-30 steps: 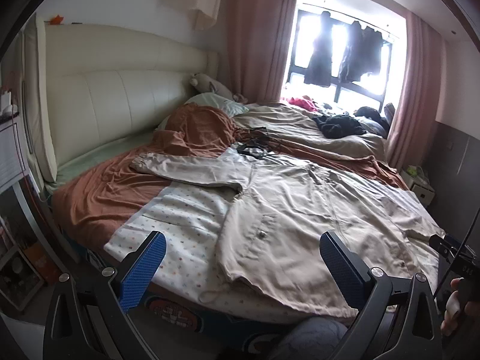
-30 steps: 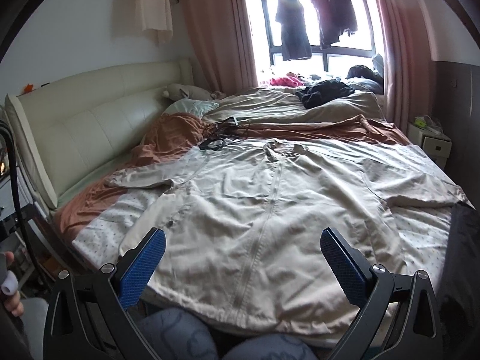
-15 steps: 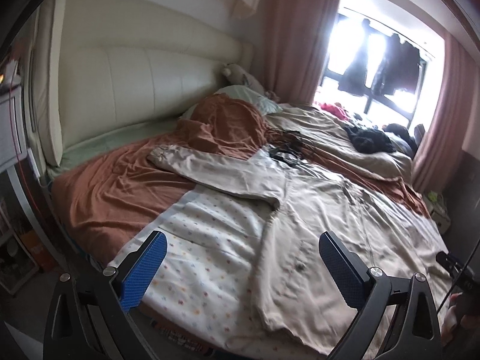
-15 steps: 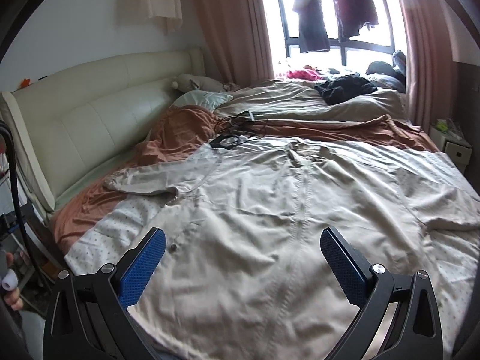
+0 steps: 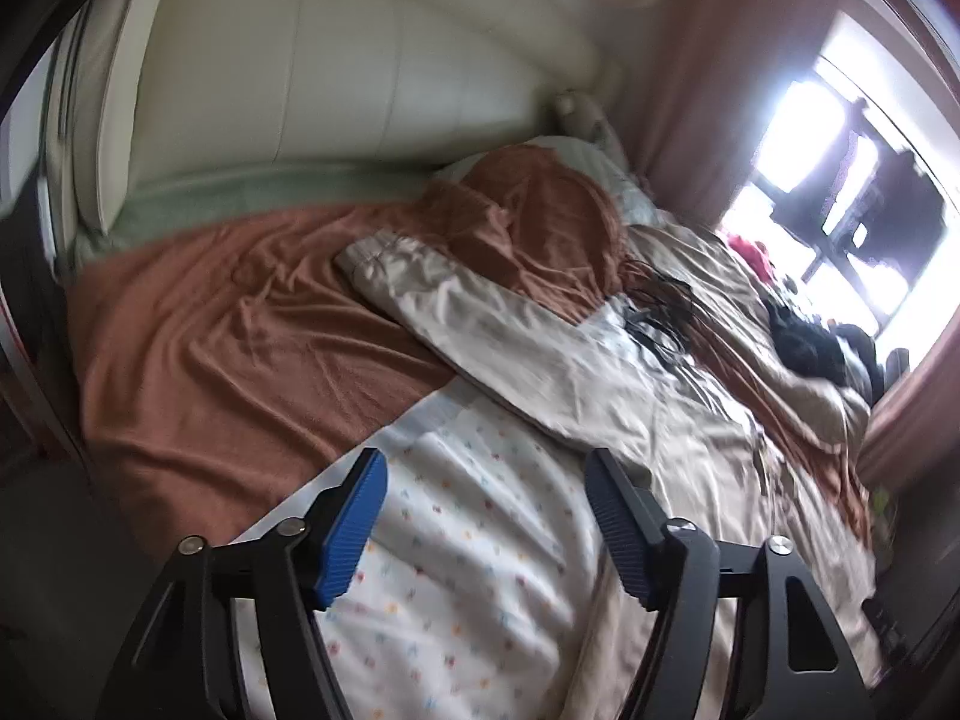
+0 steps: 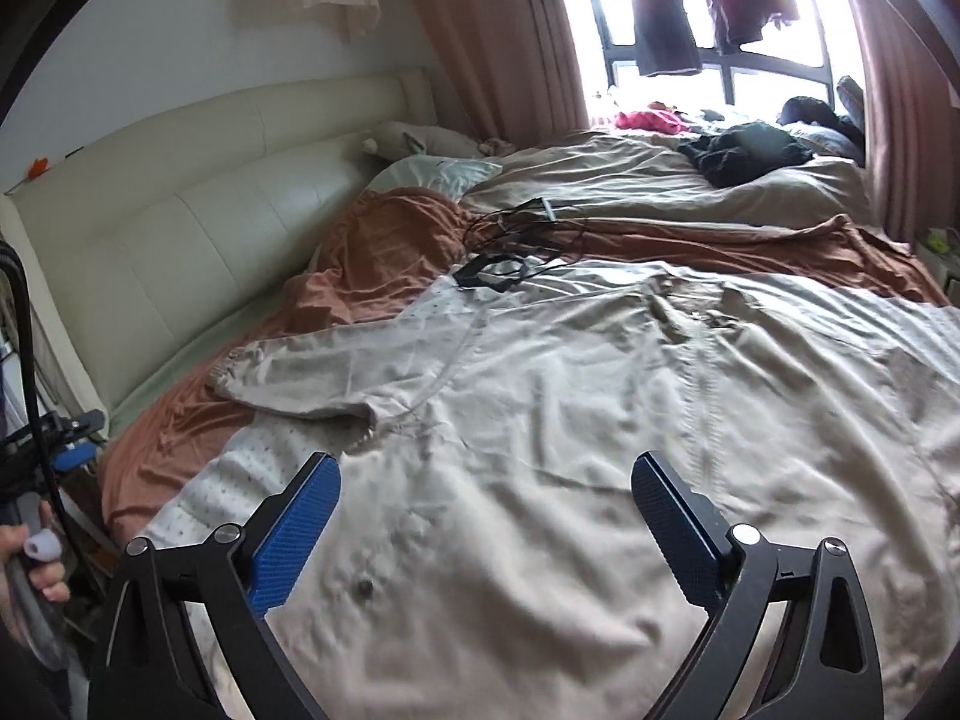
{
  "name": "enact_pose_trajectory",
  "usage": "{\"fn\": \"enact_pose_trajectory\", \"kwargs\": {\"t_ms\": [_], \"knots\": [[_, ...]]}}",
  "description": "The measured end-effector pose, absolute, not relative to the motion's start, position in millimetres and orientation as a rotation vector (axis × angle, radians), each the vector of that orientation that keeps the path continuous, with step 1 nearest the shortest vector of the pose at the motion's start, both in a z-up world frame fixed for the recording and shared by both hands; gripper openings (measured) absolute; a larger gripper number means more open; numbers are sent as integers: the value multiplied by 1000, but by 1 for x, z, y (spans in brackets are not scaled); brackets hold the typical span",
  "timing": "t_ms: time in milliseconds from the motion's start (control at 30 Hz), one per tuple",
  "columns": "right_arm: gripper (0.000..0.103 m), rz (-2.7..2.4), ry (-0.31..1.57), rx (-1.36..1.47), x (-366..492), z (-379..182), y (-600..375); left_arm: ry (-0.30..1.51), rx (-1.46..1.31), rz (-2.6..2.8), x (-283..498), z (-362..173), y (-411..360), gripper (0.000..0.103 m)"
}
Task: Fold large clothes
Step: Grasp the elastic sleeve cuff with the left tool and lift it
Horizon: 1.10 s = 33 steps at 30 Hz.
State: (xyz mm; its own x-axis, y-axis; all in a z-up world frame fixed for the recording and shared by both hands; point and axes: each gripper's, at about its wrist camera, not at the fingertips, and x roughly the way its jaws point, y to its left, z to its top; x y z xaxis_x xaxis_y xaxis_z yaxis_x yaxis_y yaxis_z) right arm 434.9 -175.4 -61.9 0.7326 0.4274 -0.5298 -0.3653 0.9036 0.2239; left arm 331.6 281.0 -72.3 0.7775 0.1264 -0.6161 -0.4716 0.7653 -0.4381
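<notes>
Both claws, left (image 5: 486, 516) and right (image 6: 486, 516), agape and empty; ahead, wide beige zip-front jacket (image 6: 600, 420): slippery, risk of pinching dotted white sheet (image 5: 468, 570) beneath.

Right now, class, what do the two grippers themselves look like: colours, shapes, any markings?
Both match. The left gripper and right gripper each have two black angular arms with silver round bolts and triangular cut-outs, ending in flat blue ribbed pads. No lettering shows.

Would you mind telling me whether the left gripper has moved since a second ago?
Yes. The left gripper has swung left toward the headboard, which now fills far more of its view.
</notes>
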Motion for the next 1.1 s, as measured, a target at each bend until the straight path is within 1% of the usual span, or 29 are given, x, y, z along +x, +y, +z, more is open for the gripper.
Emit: {"fn": "enact_pose_trajectory", "kwargs": {"t_ms": [33,100,267,333,400,467,567,633,700,800,900,933,967,1000,1033,1067,1100], "knots": [[89,453,621,118,444,-66,-169,599,-641,351,338,-76,288,66],[85,473,647,133,460,-75,-158,609,-677,369,353,-84,301,63],[78,516,711,144,496,-101,-130,624,-770,393,391,-106,332,55],[72,522,732,126,508,-109,-117,625,-803,405,407,-116,343,54],[68,521,757,105,519,-115,-106,632,-832,417,419,-123,352,51],[66,534,776,97,531,-122,-95,643,-877,428,435,-134,363,44],[60,536,805,95,550,-132,-82,657,-917,438,457,-148,374,42],[48,531,831,100,565,-141,-75,663,-944,444,473,-159,382,42],[44,529,873,126,581,-153,-69,667,-951,454,487,-168,387,42],[32,527,925,170,599,-170,-62,682,-951,485,505,-185,394,42],[30,525,963,220,612,-184,-58,698,-950,507,518,-199,400,42],[29,533,968,239,616,-187,-57,701,-947,516,523,-204,403,38],[29,538,971,256,619,-189,-55,705,-947,525,527,-209,407,32],[28,544,984,284,623,-193,-53,711,-950,535,529,-214,409,29],[25,555,1006,325,628,-198,-51,709,-956,539,531,-219,413,22],[23,576,1024,365,631,-201,-48,702,-952,545,532,-220,415,11],[19,594,1033,388,633,-203,-44,694,-942,551,533,-219,416,9]]}}
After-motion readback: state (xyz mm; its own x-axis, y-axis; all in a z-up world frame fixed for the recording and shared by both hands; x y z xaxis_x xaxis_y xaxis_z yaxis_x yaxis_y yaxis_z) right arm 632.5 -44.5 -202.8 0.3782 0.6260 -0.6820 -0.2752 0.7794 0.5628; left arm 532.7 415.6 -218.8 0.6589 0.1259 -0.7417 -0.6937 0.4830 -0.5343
